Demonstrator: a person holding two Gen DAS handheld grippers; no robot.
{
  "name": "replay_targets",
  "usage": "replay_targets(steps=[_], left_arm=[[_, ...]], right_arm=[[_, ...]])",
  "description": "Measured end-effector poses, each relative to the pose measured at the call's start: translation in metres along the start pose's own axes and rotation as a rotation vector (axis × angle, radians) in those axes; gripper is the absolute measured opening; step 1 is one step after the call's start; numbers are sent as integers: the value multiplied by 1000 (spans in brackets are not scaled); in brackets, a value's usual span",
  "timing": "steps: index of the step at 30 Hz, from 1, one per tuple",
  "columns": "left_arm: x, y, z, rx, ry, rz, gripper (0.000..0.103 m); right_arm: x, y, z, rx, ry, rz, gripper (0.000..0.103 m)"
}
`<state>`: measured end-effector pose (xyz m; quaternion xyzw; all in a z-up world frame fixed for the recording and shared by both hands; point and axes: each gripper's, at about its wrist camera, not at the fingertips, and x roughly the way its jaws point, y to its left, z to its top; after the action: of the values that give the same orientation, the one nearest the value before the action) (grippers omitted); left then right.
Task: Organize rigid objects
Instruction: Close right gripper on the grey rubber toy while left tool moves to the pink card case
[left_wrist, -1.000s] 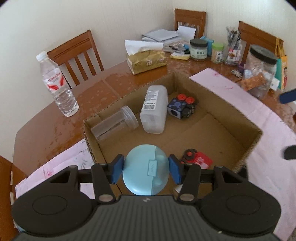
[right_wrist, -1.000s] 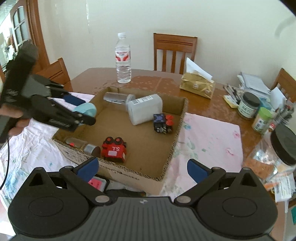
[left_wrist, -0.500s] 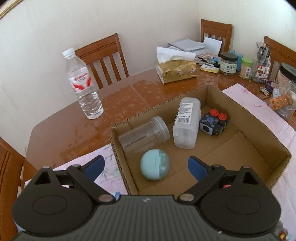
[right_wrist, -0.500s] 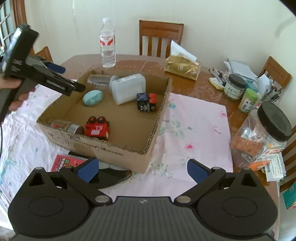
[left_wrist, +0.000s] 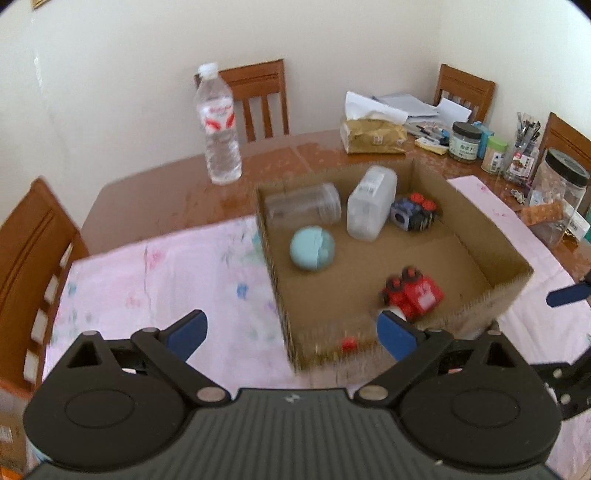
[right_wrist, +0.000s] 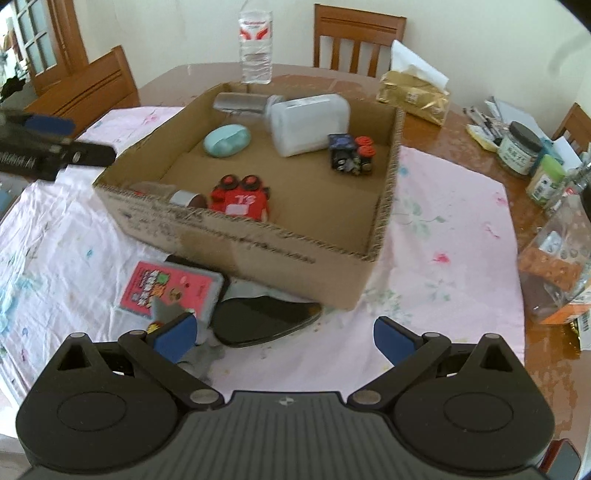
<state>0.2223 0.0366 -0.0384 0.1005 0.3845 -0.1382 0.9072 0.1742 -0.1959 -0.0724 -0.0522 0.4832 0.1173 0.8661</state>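
Right wrist view: our right tool (right_wrist: 282, 338) hangs with its jaws spread wide and nothing between them, low over the pink cloth (right_wrist: 447, 236) on the worktop. Just beyond the tips, at lower centre, lies the black flat piece (right_wrist: 264, 319), its long axis running left to right across the frame, one end tucked against the cardboard box (right_wrist: 236, 243). Left of it sits the red card pack (right_wrist: 170, 290), with a small grey item close by the left finger that we cannot identify. We judge the right hand nearer to all of these. In the left wrist view our left tool (left_wrist: 291, 334) is equally wide open and empty, held off the box's near left corner. Inside lie the blue egg-shaped case (left_wrist: 312, 248), bottles and toy blocks. Wooden chairs ring the table, against pale walls.
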Motion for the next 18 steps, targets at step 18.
replay_targets(steps=[18], left_arm=[[-19,25,-52,-105,24,26,98]], right_arm=[[-8,62,-12,-68,36,132,103]])
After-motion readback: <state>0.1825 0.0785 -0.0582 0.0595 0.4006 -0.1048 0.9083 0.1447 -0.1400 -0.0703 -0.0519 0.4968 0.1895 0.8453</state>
